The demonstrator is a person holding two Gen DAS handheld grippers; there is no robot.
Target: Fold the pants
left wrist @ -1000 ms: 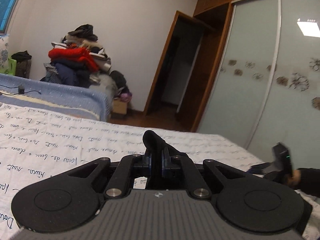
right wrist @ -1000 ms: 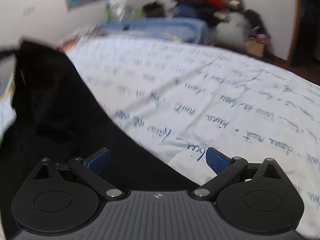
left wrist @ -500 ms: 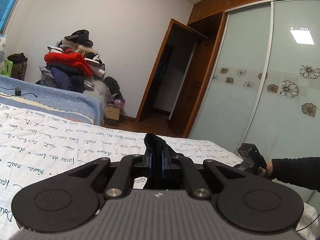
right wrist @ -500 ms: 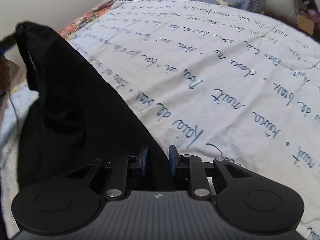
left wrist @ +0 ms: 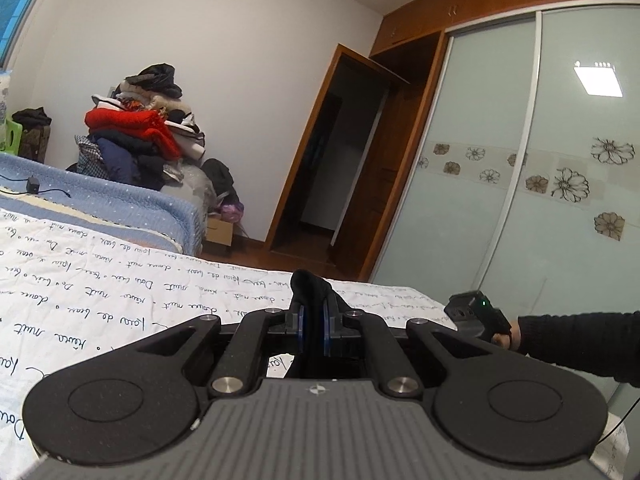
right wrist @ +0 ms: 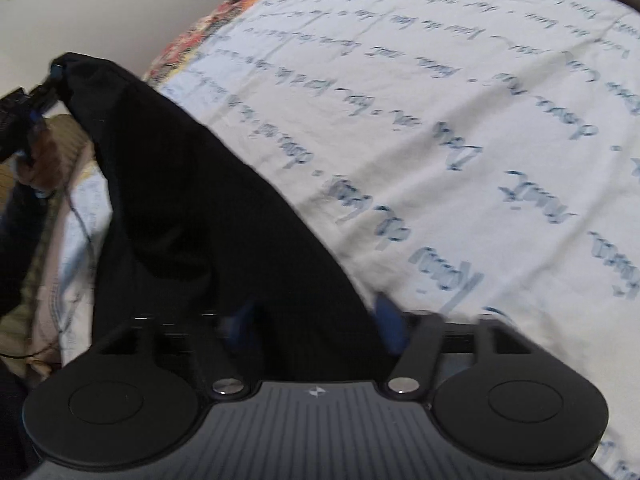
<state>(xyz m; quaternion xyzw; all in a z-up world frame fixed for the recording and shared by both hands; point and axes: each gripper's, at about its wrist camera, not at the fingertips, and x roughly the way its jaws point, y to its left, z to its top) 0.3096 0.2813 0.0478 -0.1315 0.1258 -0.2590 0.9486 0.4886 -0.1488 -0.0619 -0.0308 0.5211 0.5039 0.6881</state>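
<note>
The right tongs (right wrist: 314, 322) stand apart around black pants (right wrist: 208, 216) on the script-printed bedspread (right wrist: 460, 120).

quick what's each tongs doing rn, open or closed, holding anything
left tongs: closed on a corner of the black pants.
right tongs: open, pads spread either side of the pants edge, not clamped.

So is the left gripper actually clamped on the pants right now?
Yes: in the left wrist view the left gripper has its blue pads pressed together on a fold of the black pants.
</note>
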